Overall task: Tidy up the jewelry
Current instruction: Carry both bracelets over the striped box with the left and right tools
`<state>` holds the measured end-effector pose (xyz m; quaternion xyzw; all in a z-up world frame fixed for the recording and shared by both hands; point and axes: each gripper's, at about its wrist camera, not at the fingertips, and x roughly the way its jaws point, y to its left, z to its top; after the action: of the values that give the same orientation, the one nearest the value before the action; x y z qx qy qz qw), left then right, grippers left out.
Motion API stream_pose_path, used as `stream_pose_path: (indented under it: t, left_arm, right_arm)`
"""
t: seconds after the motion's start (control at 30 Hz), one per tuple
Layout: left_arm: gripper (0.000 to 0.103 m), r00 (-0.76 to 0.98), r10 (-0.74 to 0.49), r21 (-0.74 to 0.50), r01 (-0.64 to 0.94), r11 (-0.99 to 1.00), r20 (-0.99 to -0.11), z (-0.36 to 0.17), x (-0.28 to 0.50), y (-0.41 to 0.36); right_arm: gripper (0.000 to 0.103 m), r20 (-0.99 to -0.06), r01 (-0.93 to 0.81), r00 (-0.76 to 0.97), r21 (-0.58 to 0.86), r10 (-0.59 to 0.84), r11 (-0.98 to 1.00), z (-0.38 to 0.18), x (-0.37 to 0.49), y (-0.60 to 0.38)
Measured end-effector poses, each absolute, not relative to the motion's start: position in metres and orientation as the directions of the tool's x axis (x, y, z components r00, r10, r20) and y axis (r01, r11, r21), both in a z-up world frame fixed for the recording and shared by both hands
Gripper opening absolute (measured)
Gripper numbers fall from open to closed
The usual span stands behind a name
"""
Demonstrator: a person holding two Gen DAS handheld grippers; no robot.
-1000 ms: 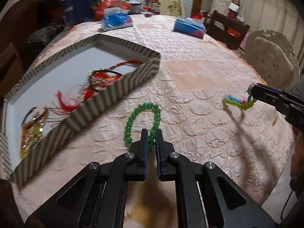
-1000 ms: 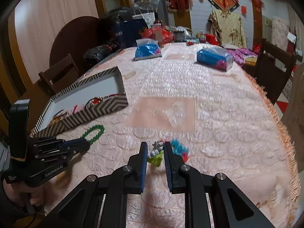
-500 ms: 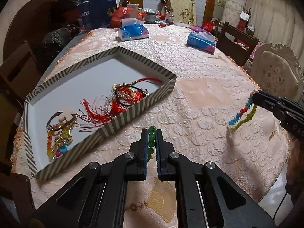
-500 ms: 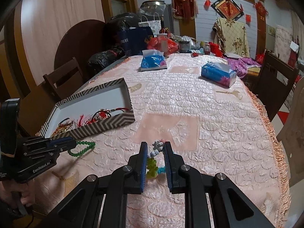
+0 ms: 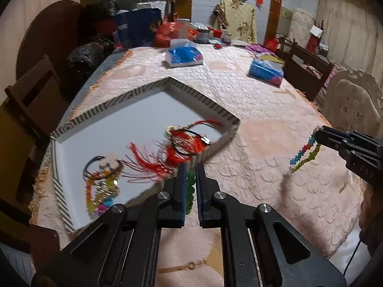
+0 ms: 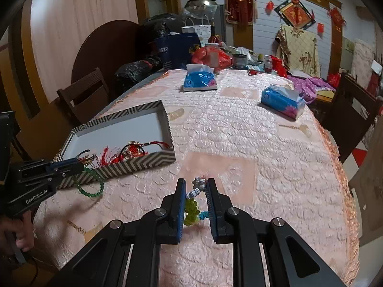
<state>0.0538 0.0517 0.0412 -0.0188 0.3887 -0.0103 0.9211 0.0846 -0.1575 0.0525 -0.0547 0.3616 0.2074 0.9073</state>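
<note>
The left gripper is clamped nearly shut on a green glass-like bead bracelet, which hangs in a loose loop clear of the counter, just in front of the near wall of the shallow zigzag-striped cardboard box. The right gripper is closed partway on a multicoloured beaded bracelet of blue, green and pink, dangling above the pink quilted cloth, well apart from the box. Inside the box lie red tasselled ornaments and a bunch of mixed bright bracelets. The likely trouble: the green loop could snag on the box's near wall on its way over and tug free, since only a few beads sit between the pads. If dropped onto the tassels, it may tangle in their threads. The multicoloured strand hangs long and could drag the cloth or catch the box rim.
</note>
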Motion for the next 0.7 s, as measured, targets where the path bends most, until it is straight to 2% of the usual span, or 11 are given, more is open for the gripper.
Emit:
stream_pose_path:
  t: [0.7]
  left_arm:
    - [0.006, 0.722, 0.071, -0.038, -0.135, 0.990, -0.689, 0.063, 0.075, 0.126]
  right_arm:
    - [0.016, -0.680, -0.514, 0.625, 0.011, 0.383, 0.858, 0.077, 0.143, -0.082]
